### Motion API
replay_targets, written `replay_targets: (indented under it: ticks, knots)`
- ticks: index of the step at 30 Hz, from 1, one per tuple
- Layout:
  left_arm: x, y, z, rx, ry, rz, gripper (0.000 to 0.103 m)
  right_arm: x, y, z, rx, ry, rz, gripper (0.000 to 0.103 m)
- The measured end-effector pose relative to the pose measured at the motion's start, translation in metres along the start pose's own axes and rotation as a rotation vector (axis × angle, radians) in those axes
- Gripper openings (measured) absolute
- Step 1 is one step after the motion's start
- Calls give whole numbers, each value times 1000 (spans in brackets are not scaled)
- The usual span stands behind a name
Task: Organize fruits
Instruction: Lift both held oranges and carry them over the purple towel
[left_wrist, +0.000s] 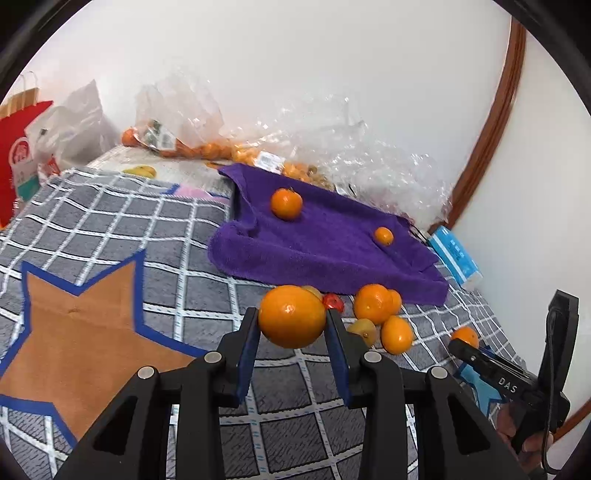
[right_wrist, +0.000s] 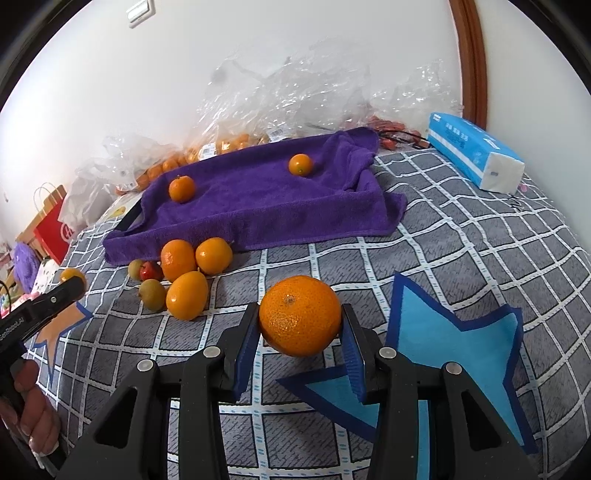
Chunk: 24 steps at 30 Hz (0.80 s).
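Observation:
My left gripper (left_wrist: 291, 314) is shut on a large orange (left_wrist: 291, 325), held just above the grey checked blanket. In the right wrist view my right gripper (right_wrist: 301, 311) is shut on another large orange (right_wrist: 300, 321). Beyond both lies a purple towel (left_wrist: 332, 254) (right_wrist: 258, 206) draped over a tray, with two small oranges (left_wrist: 286, 203) (left_wrist: 383, 235) resting on it. A loose heap of fruit (right_wrist: 178, 258) sits at the towel's near edge: several oranges, two greenish fruits (right_wrist: 152, 293) and a red one (right_wrist: 150, 271).
Clear plastic bags of oranges (left_wrist: 207, 147) line the white wall. A blue tissue pack (right_wrist: 476, 151) lies right of the towel. A red paper bag (left_wrist: 18, 155) stands far left. The blanket (left_wrist: 110, 221) carries an orange star (left_wrist: 81, 332) and a blue star (right_wrist: 450, 343).

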<state>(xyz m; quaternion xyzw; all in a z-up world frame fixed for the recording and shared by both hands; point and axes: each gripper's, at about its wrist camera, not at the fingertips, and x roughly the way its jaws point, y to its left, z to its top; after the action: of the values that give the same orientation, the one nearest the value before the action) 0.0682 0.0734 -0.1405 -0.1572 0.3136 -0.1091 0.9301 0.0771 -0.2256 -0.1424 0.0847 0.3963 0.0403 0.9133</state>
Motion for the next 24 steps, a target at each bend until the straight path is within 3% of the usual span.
replay_targets:
  ticks: [8, 13, 24]
  knots:
    - [-14, -1, 7, -18, -11, 30, 34, -13, -9, 17, 54, -24, 7, 42]
    - [-34, -14, 29, 33, -75, 36, 34, -25, -2, 45, 7, -77, -14, 42]
    - [-6, -35, 92, 130, -133, 105, 34, 7, 7, 115, -38, -129, -4, 42]
